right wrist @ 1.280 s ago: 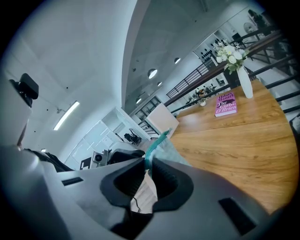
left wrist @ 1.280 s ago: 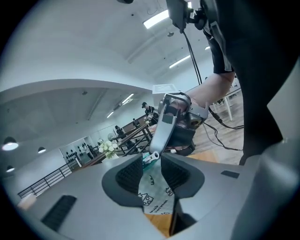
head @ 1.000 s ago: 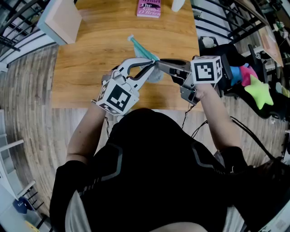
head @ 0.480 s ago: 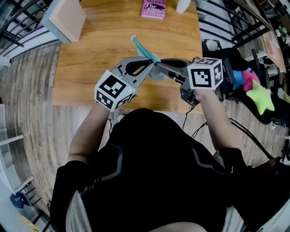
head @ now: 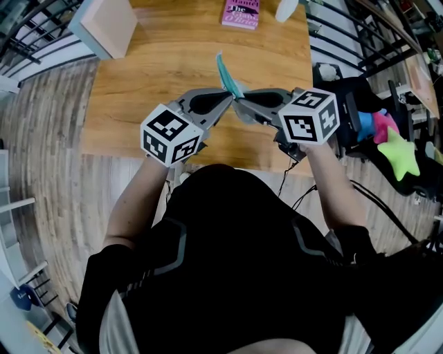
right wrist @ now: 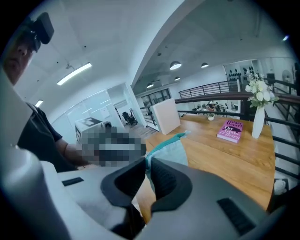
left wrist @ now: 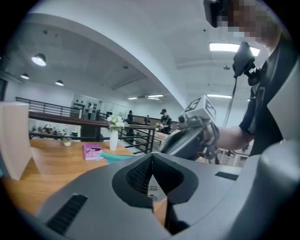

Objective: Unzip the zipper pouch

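Both tongs meet above the near edge of the wooden table (head: pixel 152 83) in the head view. The left tongs (head: pixel 227 101) and the right tongs (head: pixel 243 105) come tip to tip. The zipper pouch (head: pixel 225 75) stands up from where they meet, with its blue-green edge pointing away from the person. Past it the wood is bare as far as the pink book (head: pixel 241 12) and the white vase (head: pixel 287 8) near the far right corner. A pale box (head: pixel 104 24) sits on the far left corner. The right edge of the table is near the right tongs, with black rails and a green star toy (head: pixel 398 148) beyond it. A second ago the pouch leaned to the left. Now it stands steeper, and both marker cubes have rolled.

In the left gripper view the left tongs (left wrist: pixel 151 164) are pressed tight together on a thin pale bit that looks like the end of the pouch. They have just squeezed shut the last little way. The blue-green pouch runs off to the left, above the table. The right tongs are just beside them, on the right.

In the right gripper view the right tongs (right wrist: pixel 146 164) pinch the blue-green edge of the pouch, and they have just squeezed a bit tighter. The pouch sticks out past the pads, up in the air. Open wood lies behind it, up to the box, book and vase.
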`<move>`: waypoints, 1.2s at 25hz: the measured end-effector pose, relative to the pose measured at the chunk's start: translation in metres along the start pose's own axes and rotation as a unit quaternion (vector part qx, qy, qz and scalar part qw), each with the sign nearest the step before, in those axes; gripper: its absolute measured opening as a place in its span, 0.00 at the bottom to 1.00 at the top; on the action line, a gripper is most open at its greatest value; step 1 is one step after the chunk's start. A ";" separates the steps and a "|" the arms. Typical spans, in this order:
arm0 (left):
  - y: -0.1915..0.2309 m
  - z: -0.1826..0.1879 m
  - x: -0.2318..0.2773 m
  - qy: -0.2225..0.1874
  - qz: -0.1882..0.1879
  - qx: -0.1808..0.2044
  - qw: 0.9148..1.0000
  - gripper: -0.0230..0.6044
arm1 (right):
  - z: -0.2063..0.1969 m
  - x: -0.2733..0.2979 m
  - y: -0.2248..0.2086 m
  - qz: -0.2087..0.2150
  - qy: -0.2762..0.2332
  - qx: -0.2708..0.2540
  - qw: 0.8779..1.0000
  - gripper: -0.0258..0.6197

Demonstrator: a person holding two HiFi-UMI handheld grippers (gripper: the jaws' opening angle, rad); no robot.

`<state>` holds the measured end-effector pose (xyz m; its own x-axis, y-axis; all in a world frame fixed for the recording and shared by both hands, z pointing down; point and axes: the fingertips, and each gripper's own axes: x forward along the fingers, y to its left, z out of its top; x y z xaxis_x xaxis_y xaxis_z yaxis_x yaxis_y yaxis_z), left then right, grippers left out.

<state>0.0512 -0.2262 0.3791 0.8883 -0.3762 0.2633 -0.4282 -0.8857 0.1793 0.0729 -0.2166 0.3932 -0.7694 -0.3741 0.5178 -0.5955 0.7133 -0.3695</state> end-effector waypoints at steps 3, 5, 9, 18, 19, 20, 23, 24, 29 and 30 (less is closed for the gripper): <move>0.026 -0.001 -0.015 -0.008 0.033 -0.027 0.999 0.08 | -0.006 -0.003 0.004 0.008 0.013 -0.010 1.000 0.11; 0.029 0.001 -0.020 -0.001 0.036 -0.006 0.999 0.08 | -0.007 -0.004 0.003 0.011 0.011 -0.008 1.000 0.11; 0.030 0.000 -0.024 0.008 0.048 0.011 0.999 0.08 | -0.005 -0.003 0.008 0.016 0.010 -0.016 1.000 0.11; 0.049 -0.015 -0.039 0.021 0.085 -0.006 0.996 0.08 | -0.013 0.001 0.006 0.018 0.020 -0.018 0.999 0.11; 0.050 -0.015 -0.040 0.023 0.088 -0.004 0.996 0.08 | -0.013 0.002 0.006 0.018 0.021 -0.020 0.999 0.11; 0.051 -0.016 -0.041 0.024 0.090 -0.004 0.996 0.08 | -0.012 0.003 0.007 0.019 0.021 -0.022 0.999 0.11; 0.052 -0.018 -0.044 0.021 0.093 -0.017 0.995 0.08 | -0.012 0.005 0.008 0.021 0.021 -0.025 0.999 0.11; 0.053 -0.018 -0.046 0.018 0.095 -0.026 0.995 0.08 | -0.012 0.005 0.008 0.021 0.021 -0.026 0.999 0.11; 0.067 -0.017 -0.057 0.013 0.122 -0.055 0.991 0.08 | -0.014 0.002 0.005 0.022 0.023 -0.028 0.999 0.11; 0.069 -0.017 -0.058 0.015 0.124 -0.054 0.991 0.08 | -0.014 0.002 0.004 0.023 0.023 -0.029 0.999 0.11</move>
<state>-0.0327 -0.2606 0.3921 0.7487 -0.5696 0.3392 -0.6498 -0.7318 0.2053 0.0718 -0.2059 0.4038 -0.7830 -0.3144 0.5367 -0.5453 0.7621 -0.3491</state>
